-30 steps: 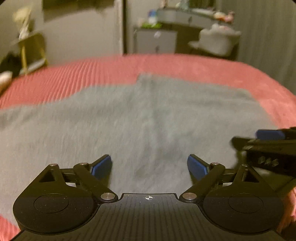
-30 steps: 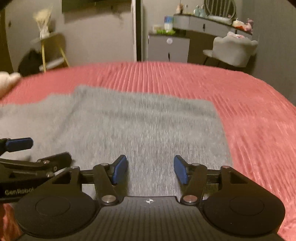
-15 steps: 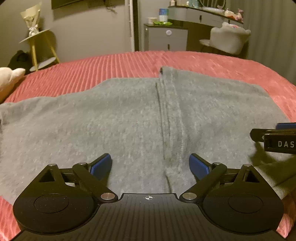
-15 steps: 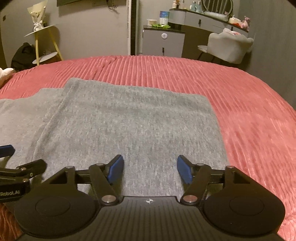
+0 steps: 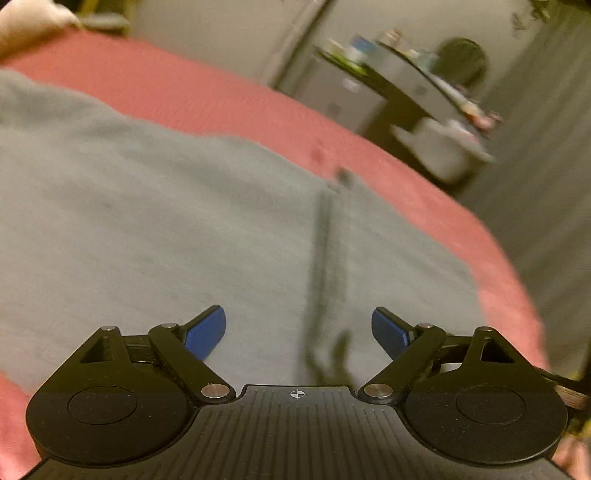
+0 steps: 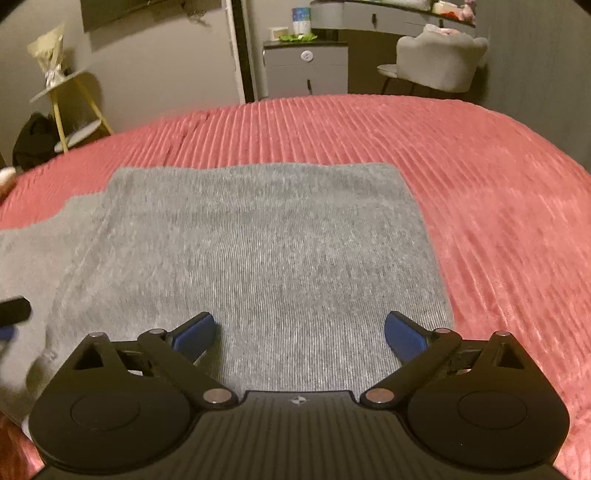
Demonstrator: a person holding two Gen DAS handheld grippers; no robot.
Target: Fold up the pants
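Observation:
Grey knit pants [image 6: 266, 243] lie flat on a pink ribbed bedspread [image 6: 480, 184], with a folded layer on top whose edge runs down the left. In the left wrist view the pants [image 5: 147, 221] fill the frame, with a dark seam line [image 5: 325, 258] down the middle; this view is blurred and tilted. My left gripper [image 5: 298, 328] is open and empty just above the cloth near the seam. My right gripper [image 6: 300, 334] is open and empty over the near edge of the folded part. A tip of the left gripper [image 6: 13, 310] shows at the far left of the right wrist view.
Beyond the bed stand a grey cabinet [image 6: 306, 70], a grey upholstered chair [image 6: 439, 62], a dresser along the back wall and a yellow-legged side table [image 6: 70, 107]. A pale cushion [image 5: 26, 22] lies at the bed's far left. The bed edge curves away on the right.
My left gripper has swung and tilted, blurring its view; the seam now sits right of centre. My right gripper's jaws have opened wider. The left gripper's tip has slid further left in the right view.

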